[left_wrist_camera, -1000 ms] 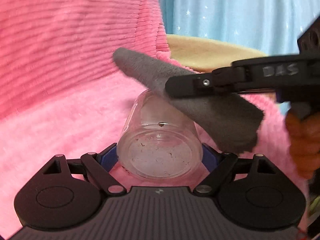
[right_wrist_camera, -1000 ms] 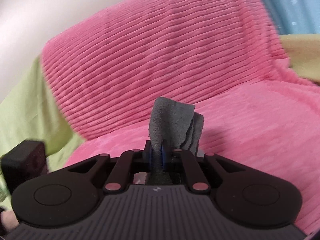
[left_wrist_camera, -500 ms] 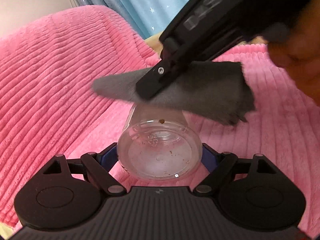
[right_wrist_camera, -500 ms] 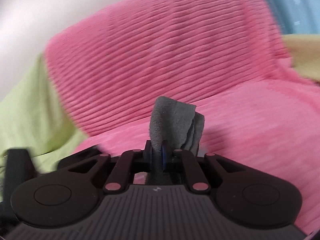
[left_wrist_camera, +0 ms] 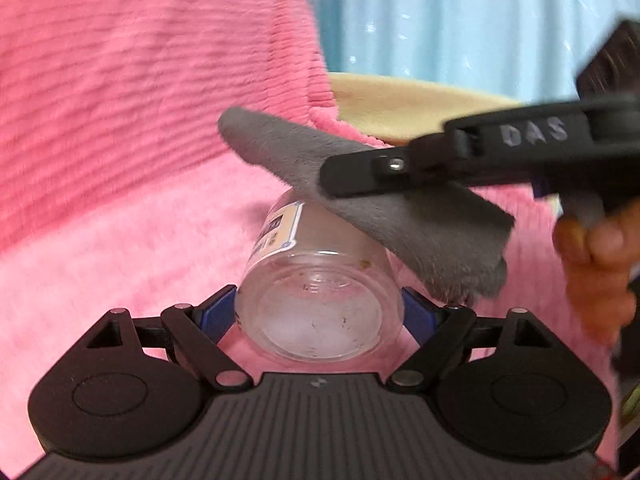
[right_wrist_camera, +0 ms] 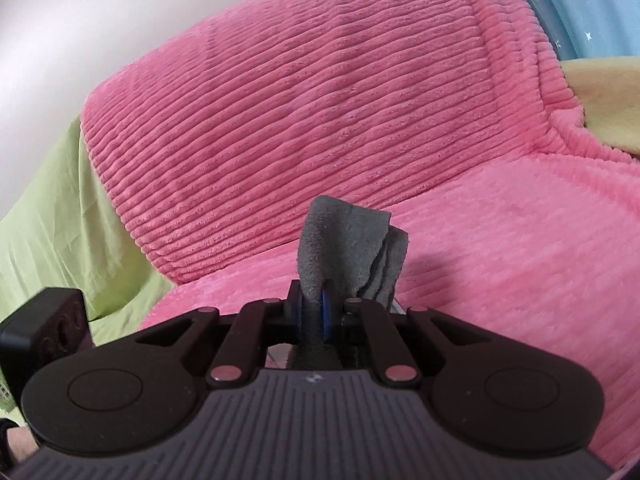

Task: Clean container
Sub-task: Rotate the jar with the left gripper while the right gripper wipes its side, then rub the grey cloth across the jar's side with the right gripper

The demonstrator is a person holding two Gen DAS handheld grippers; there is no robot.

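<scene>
My left gripper (left_wrist_camera: 320,312) is shut on a clear glass jar (left_wrist_camera: 320,300), its base toward the camera, with dirt specks on the glass and a paper label (left_wrist_camera: 278,228) on its left side. My right gripper (left_wrist_camera: 332,178) comes in from the right, shut on a grey cloth (left_wrist_camera: 400,216) that lies across the top of the jar. In the right wrist view the right gripper (right_wrist_camera: 313,310) pinches the folded grey cloth (right_wrist_camera: 348,248), which sticks up between the blue pads. The jar is hidden in that view.
A pink ribbed blanket (left_wrist_camera: 120,120) covers the sofa seat and back (right_wrist_camera: 320,100). A green sheet (right_wrist_camera: 52,216) lies at the left, a yellow cushion (left_wrist_camera: 400,100) behind, and a light blue curtain (left_wrist_camera: 460,20) at the back. A hand (left_wrist_camera: 592,264) holds the right gripper.
The right gripper with the cloth has swung from a steep angle above the jar back to a flatter one across its top. The jar has turned, so its label shows.
</scene>
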